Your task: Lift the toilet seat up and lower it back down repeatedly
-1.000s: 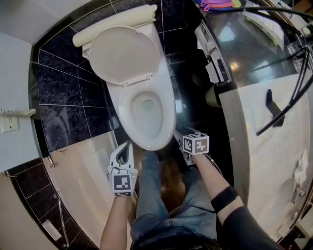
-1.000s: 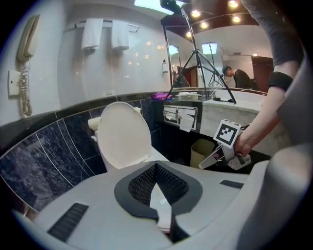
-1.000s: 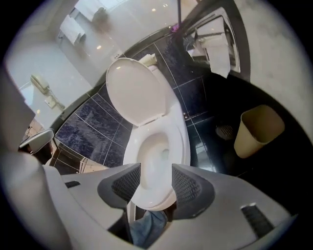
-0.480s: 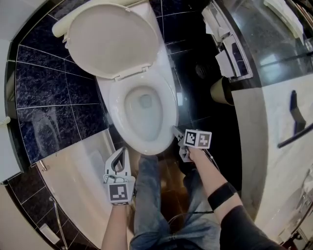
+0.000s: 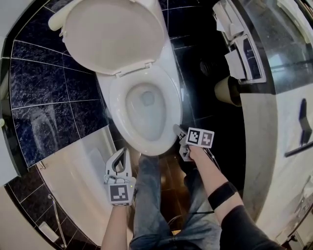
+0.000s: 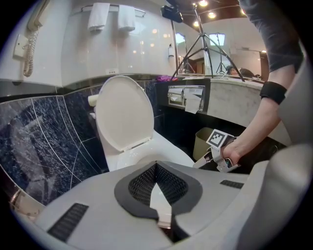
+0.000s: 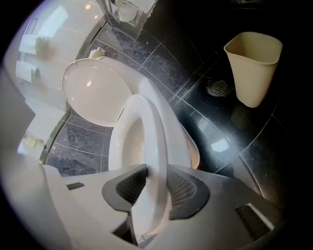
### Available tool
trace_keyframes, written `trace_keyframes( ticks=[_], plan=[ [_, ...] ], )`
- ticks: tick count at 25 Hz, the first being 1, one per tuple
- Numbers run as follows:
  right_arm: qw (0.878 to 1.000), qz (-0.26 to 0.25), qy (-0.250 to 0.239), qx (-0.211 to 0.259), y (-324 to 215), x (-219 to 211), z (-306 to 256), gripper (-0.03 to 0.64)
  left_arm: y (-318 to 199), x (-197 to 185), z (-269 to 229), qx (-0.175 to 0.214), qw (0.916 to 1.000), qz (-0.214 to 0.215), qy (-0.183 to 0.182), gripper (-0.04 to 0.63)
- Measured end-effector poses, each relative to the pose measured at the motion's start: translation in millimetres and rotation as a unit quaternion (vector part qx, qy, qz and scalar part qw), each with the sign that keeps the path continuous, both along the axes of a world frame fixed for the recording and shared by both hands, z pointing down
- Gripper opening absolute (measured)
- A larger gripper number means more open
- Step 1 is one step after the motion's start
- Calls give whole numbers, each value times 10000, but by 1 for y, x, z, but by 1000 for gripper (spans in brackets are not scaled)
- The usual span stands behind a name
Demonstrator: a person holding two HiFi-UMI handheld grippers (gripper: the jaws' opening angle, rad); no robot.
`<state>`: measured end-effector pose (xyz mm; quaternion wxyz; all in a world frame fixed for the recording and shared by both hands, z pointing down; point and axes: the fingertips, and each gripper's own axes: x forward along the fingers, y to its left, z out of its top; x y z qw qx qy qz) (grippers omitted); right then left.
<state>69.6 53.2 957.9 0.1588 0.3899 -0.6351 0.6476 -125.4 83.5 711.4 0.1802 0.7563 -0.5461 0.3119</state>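
Bright spots overhead, the ceiling lights [image 6: 204, 4] flaring in the left gripper view! Glare dots sit on the toilet lid [image 7: 93, 93], and there's a white sheen on the glossy black floor [image 7: 220, 145]. Every view bends hard at the edges, corners gone dark. Up close, the toilet seat [image 7: 152, 161] goes soft in the right gripper view.

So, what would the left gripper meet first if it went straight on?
Probably the front of the toilet seat, which lies just beyond the left gripper, though depth is unclear.

A beige waste bin [image 7: 254, 68] stands on dark tiled floor [image 7: 205, 127] beside a drain [image 7: 218, 87].
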Motion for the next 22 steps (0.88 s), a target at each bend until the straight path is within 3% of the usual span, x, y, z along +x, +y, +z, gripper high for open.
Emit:
trace_keyframes(
  ticks=[12, 22],
  plan=[
    [9996, 187, -189, -135, -3, 3, -10, 132, 13, -1, 13, -128, 9999, -69, 47, 0],
    [9987, 154, -479, -14, -16, 3, -92, 123, 60, 3, 12, -485, 9984, -188, 204, 0]
  ],
)
